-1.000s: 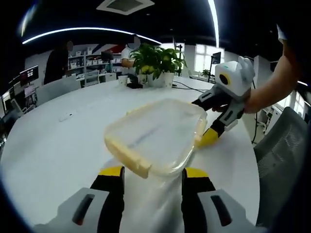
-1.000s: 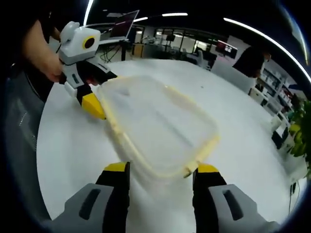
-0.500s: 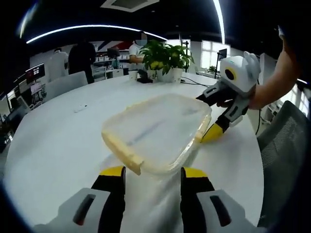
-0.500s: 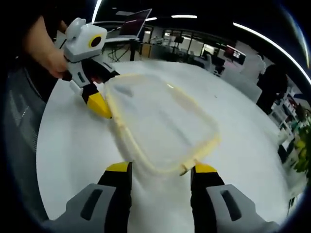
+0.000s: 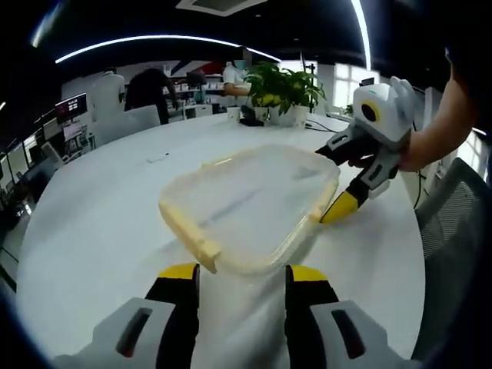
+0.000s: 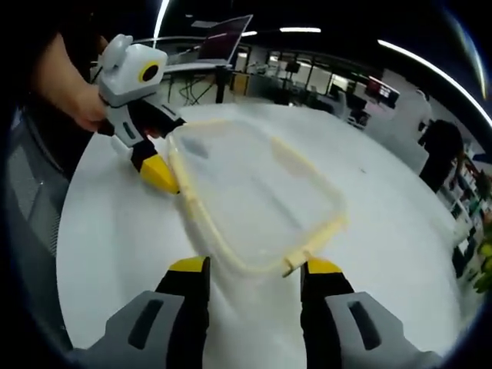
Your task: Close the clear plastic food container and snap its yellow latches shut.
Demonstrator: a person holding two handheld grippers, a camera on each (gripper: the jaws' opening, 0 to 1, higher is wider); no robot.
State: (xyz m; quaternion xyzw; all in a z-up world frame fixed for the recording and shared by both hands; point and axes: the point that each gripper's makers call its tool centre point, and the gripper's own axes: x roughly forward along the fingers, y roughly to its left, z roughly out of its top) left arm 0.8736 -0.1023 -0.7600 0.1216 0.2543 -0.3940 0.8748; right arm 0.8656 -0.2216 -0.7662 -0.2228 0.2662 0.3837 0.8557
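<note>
A clear plastic food container (image 5: pixel 250 204) with pale yellow latches lies flat on the white table (image 5: pixel 92 231), its lid down. One latch (image 5: pixel 191 234) runs along its near left side. My left gripper (image 5: pixel 243 273) stands open just short of the container's near edge. The right gripper (image 5: pixel 342 206), held by a hand, has a yellow tip against the container's right side. In the right gripper view the container (image 6: pixel 254 188) lies ahead of my open right gripper (image 6: pixel 255 267), a yellow latch (image 6: pixel 296 264) close to its right jaw. The left gripper (image 6: pixel 157 173) touches the far left side.
A potted plant (image 5: pixel 284 88) stands at the table's far side, with cables beside it. A mesh chair (image 5: pixel 461 223) sits past the table's right edge. People and desks fill the office behind. A laptop screen (image 6: pixel 223 38) stands beyond the table in the right gripper view.
Both views have shifted a little with the hands. The container and the two grippers keep nearly the same places against each other. People in the background have walked.
</note>
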